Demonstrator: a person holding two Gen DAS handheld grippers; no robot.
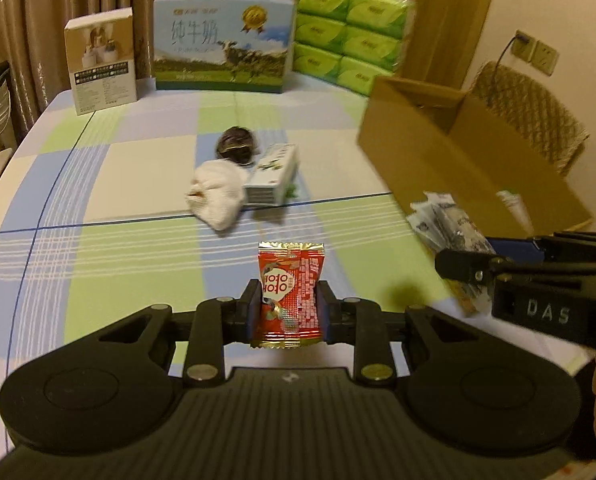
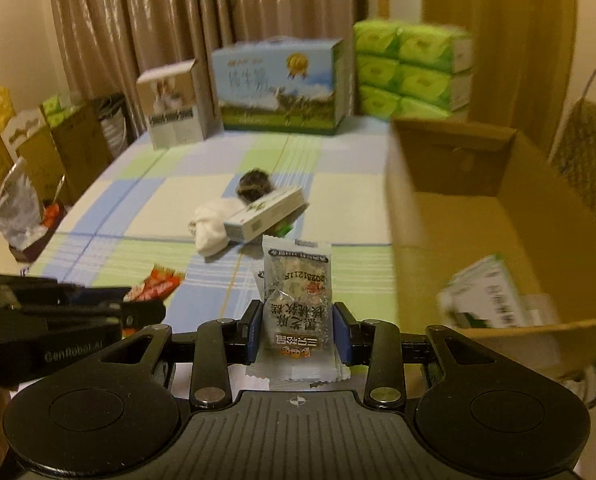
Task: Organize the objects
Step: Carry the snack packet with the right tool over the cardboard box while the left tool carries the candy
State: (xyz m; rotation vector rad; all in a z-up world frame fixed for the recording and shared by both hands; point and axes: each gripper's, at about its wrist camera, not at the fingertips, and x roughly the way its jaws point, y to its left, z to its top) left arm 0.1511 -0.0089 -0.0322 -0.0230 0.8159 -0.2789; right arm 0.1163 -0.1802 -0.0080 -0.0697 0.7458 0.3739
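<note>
My left gripper is shut on a red snack packet, held upright above the checked tablecloth. My right gripper is shut on a clear grey-and-white snack packet, lifted just left of the open cardboard box. A white-green packet lies inside that box. From the left wrist view the right gripper comes in from the right with its packet, in front of the cardboard box. The red packet also shows in the right wrist view, at the left gripper's tip.
In the table's middle lie a white cloth bundle, a small white-green carton and a dark round object. A milk carton case, a small box and green tissue packs line the far edge.
</note>
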